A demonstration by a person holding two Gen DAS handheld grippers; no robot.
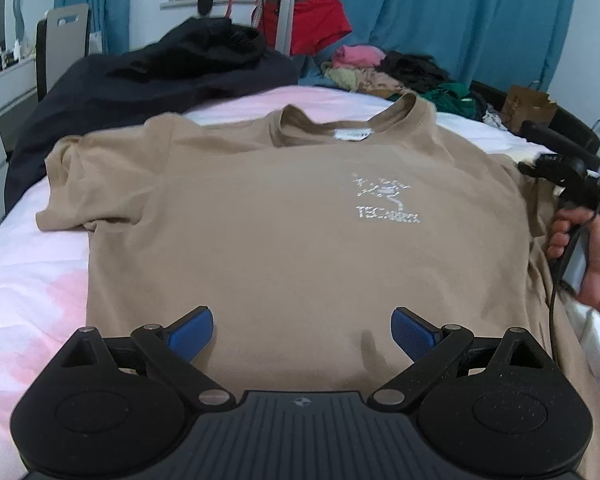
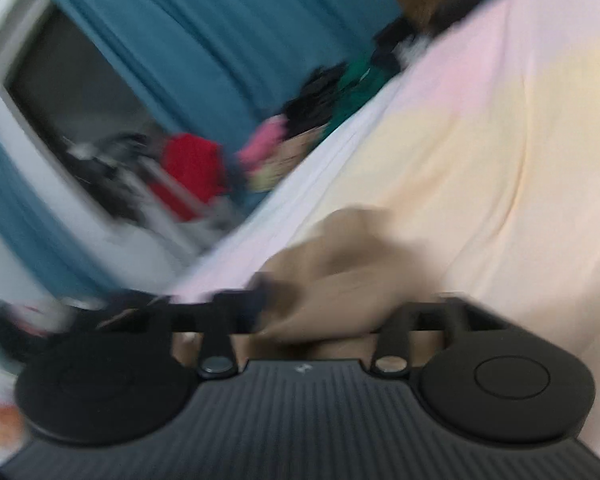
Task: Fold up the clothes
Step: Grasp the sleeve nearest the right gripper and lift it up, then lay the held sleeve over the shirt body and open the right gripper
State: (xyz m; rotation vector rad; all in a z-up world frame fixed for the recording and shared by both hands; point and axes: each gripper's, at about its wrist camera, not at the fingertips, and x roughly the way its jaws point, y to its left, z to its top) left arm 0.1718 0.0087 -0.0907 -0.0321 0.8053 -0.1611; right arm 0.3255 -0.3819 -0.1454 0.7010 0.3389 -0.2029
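Note:
A tan T-shirt [image 1: 280, 220] with a white chest print lies flat, front up, on the bed, collar at the far end. My left gripper [image 1: 302, 320] hovers over its lower middle, open, blue pads wide apart with nothing between them. A hand [image 1: 592, 264] holds my right gripper [image 1: 540, 170] at the shirt's right sleeve. The right wrist view is blurred and tilted. There my right gripper [image 2: 300, 312] looks shut on a bunched piece of the tan fabric [image 2: 340, 264].
The pink and white bed sheet [image 1: 28, 260] lies under the shirt. Behind it are a dark garment pile [image 1: 160, 76], a red garment [image 1: 320, 20] and a heap of mixed clothes [image 1: 400, 72]. A cardboard box [image 1: 528, 106] stands at the far right, and a chair [image 1: 62, 40] at the far left.

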